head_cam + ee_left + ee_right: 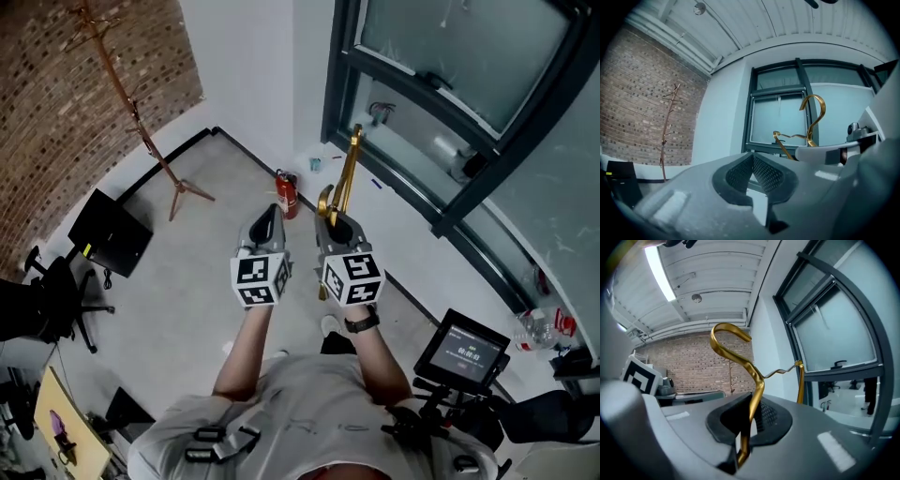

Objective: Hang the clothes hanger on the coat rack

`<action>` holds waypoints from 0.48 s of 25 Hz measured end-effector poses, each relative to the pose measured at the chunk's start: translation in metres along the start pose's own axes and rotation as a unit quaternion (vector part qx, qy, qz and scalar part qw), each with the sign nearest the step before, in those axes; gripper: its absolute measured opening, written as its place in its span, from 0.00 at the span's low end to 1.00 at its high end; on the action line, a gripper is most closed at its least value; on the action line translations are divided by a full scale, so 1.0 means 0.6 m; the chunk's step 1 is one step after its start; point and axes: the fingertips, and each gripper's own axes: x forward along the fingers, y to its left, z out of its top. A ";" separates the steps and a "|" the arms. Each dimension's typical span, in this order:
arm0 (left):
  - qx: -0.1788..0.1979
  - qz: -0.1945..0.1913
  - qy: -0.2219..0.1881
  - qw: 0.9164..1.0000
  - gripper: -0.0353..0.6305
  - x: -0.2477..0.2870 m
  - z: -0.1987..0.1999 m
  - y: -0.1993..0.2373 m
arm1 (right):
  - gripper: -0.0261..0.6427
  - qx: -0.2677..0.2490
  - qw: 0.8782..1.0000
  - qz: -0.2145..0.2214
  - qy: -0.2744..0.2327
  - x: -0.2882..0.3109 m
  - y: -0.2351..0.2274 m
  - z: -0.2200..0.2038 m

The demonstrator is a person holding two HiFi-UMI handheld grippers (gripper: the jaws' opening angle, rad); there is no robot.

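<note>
A gold metal clothes hanger (347, 169) sticks out forward from my right gripper (336, 223), which is shut on its stem. In the right gripper view the hanger (754, 380) rises from between the pads, its hook (727, 336) curling up and left. My left gripper (269, 214) is held just to the left of the right one, shut with nothing in it; its pads (740, 171) meet at the tips. The wooden coat rack (131, 117) stands far off at the upper left by the brick wall. It shows as a thin branched pole (668, 129) in the left gripper view.
A dark-framed window wall (450, 122) runs along the right. A red fire extinguisher (287, 193) stands on the floor ahead. A black box (111, 232) and an office chair (52, 295) are at the left, and a small screen on a stand (462, 352) at the lower right.
</note>
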 end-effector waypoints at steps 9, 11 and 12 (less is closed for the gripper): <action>0.033 0.100 -0.018 0.994 0.06 0.125 0.062 -0.049 | 0.04 0.018 0.994 0.104 0.037 0.067 -0.164 0.044; 0.029 0.138 -0.010 0.990 0.06 0.117 0.060 -0.029 | 0.04 -0.002 0.991 0.125 0.038 0.089 -0.163 0.049; 0.027 0.151 -0.006 0.988 0.06 0.110 0.056 -0.014 | 0.04 -0.011 0.990 0.138 0.039 0.103 -0.150 0.047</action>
